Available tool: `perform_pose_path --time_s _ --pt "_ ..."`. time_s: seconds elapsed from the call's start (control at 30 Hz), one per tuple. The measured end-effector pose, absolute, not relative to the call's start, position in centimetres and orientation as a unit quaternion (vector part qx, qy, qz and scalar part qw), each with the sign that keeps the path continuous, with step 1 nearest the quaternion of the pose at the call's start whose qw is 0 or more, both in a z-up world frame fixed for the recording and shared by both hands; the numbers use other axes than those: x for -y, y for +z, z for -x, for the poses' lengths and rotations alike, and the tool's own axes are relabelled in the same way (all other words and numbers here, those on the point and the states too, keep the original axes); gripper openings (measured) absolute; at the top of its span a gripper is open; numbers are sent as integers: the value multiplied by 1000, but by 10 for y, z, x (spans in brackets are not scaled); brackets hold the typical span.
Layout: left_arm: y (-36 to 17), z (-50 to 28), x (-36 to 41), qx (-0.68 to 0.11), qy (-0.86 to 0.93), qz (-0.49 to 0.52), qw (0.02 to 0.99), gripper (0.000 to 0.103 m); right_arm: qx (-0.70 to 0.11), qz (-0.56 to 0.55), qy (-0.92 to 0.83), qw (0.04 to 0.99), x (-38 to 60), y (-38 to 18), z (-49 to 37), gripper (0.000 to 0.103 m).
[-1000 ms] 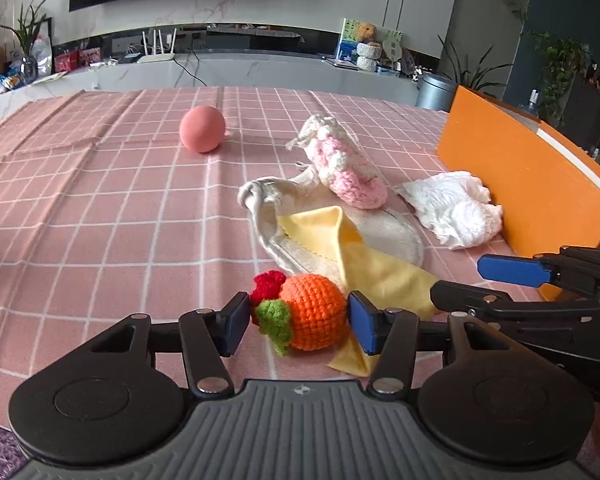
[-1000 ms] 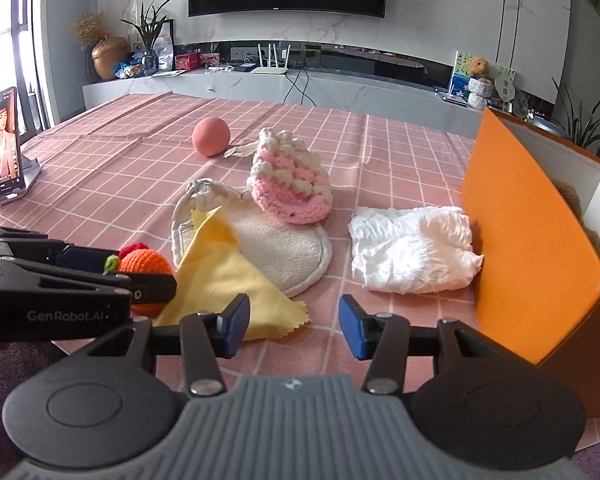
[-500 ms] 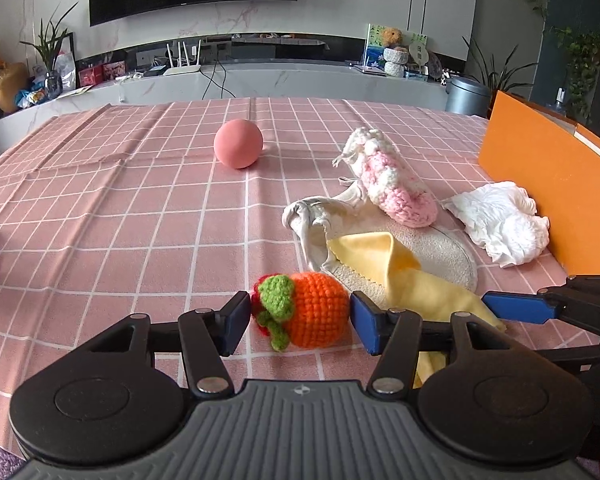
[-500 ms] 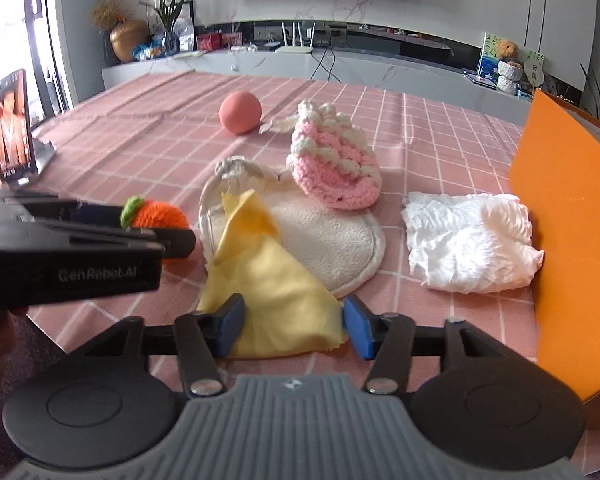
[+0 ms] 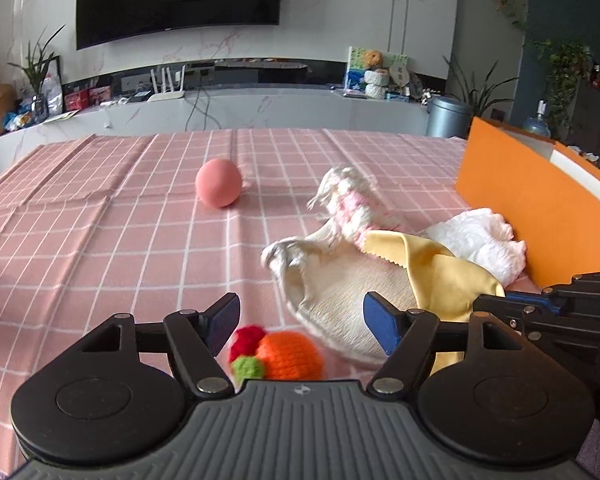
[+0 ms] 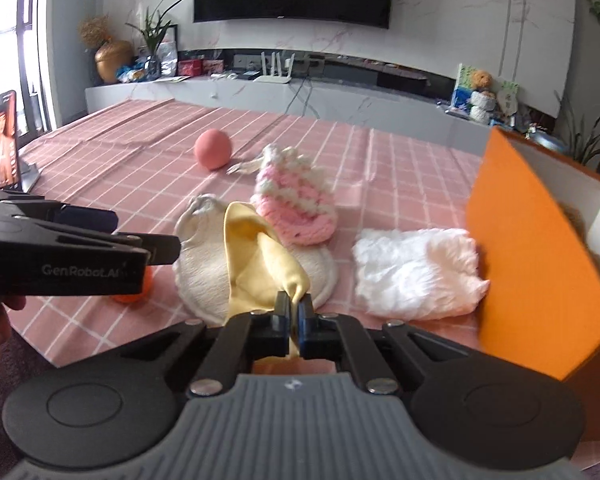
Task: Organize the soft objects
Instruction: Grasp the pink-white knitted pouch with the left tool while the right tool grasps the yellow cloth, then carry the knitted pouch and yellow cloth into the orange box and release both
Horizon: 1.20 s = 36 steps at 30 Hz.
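Observation:
My right gripper [image 6: 297, 312] is shut on a corner of the yellow cloth [image 6: 260, 260], which drapes over a cream round pad [image 6: 204, 276]. The cloth also shows in the left wrist view [image 5: 440, 272]. My left gripper [image 5: 300, 320] is open and raised; the orange crocheted fruit [image 5: 290, 356] lies on the table below and between its fingers. A pink-and-white knitted pouch [image 6: 296, 208], a white fluffy cloth [image 6: 416, 272] and a pink ball [image 6: 213, 154] lie on the pink checked tablecloth [image 5: 100, 240].
An open orange box [image 6: 540, 248] stands at the right, against the white cloth. A phone on a stand [image 6: 0, 144] is at the far left. The table's near edge is just below both grippers.
My right gripper has closed on the yellow cloth's corner and lifted it. My left gripper has opened wider and let go of the orange fruit, which sits lower in its view.

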State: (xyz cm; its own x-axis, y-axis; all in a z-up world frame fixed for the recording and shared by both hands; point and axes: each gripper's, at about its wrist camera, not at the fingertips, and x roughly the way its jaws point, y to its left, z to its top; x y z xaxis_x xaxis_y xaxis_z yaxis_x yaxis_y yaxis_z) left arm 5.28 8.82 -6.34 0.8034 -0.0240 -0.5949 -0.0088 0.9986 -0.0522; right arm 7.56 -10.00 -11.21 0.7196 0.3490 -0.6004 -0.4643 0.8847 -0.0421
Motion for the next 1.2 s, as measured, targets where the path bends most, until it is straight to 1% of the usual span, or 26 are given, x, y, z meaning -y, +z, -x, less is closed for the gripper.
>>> perform_pose_path --time_s 0.23,0.3,0.4,0.73,0.8,0.9,1.07,1.2 --pt "-48 -82 -79 -311 -51 54 947 80 -279 85 180 940 119 -96 -97 1" --pt "-48 -96 -77 -315 -58 59 946 73 -272 85 169 943 123 -92 -108 1" --pt "-52 -117 -73 -326 -63 66 941 67 -271 81 158 946 126 -90 -127 1" --pt "-76 -165 -64 -359 -44 78 929 50 -300 44 160 939 116 -104 -172 1" --pt "-77 -168 -64 -360 -43 80 928 41 -307 40 161 937 113 -109 -179 1" --pt "-76 -167 -61 -356 -36 75 931 33 -313 38 163 935 111 -115 -182 1" --pt "-68 -159 -57 -339 -35 74 937 27 -308 36 166 936 115 -113 -181 1" --pt "-49 -149 -56 -321 -30 70 944 25 -294 25 166 941 122 -101 -174 1"
